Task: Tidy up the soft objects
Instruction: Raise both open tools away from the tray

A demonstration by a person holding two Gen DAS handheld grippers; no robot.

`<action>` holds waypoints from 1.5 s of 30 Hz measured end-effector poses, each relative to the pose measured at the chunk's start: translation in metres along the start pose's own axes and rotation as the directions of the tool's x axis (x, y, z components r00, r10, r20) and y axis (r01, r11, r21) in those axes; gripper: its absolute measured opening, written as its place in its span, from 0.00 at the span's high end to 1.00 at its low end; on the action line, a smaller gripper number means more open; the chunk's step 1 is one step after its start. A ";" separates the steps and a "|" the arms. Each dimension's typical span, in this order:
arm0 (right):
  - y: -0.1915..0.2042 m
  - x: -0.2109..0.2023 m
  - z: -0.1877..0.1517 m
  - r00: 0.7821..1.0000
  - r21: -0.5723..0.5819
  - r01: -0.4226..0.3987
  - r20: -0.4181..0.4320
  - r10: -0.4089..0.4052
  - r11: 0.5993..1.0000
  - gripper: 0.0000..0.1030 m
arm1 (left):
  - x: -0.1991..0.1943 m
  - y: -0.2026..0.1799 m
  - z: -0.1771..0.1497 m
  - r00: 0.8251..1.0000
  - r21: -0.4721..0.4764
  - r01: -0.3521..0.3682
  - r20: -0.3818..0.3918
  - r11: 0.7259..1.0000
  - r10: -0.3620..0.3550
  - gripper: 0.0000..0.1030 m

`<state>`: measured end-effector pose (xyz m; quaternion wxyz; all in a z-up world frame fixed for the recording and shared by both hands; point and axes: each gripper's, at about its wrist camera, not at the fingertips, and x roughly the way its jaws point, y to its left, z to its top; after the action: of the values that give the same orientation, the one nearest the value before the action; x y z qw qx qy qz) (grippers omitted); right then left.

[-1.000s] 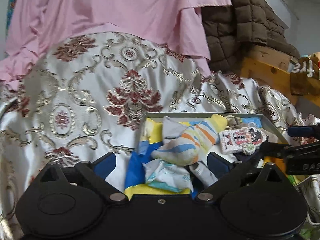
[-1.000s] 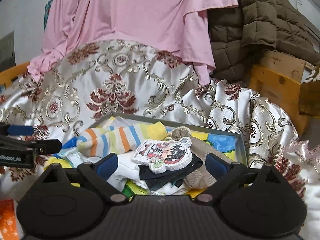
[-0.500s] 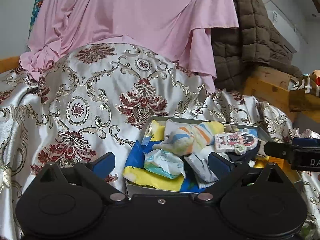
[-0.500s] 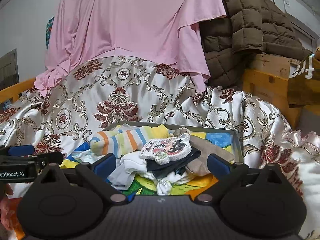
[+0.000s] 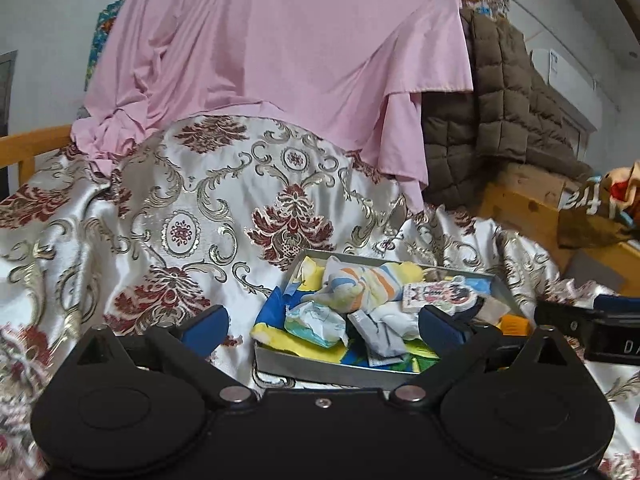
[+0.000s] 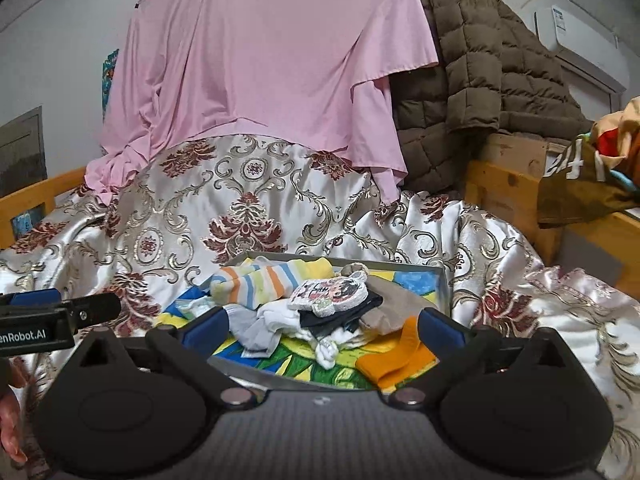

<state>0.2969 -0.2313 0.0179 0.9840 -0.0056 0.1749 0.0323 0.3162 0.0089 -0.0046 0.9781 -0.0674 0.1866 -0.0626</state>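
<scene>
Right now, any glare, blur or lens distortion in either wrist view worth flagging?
Left wrist: sheen glare on the satin brocade cloth; dark fisheye corners; the tray of socks reads sharp. Right wrist: same satin sheen; wooden bed rail bows near the edge; the striped sock is in focus; the hand at lower left is soft.

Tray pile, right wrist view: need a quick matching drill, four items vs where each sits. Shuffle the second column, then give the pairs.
1. striped sock
2. orange sock
3. cartoon patch
4. white sock

A. near right corner of tray
B. on top of the dark cloth
C. far left of the pile
D. near middle, low

Pairs: 1-C, 2-A, 3-B, 4-D
</scene>
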 end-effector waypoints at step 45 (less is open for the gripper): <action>0.040 -0.192 -0.082 0.993 0.146 0.099 0.044 -0.106 0.984 0.00 | -0.197 0.001 -0.074 0.995 0.018 -0.058 0.083 0.998 0.057 0.01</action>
<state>0.0864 -0.2052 0.0065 0.9864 0.0571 0.1508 -0.0309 0.1070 0.0311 -0.0030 0.9870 -0.0547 0.1473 -0.0335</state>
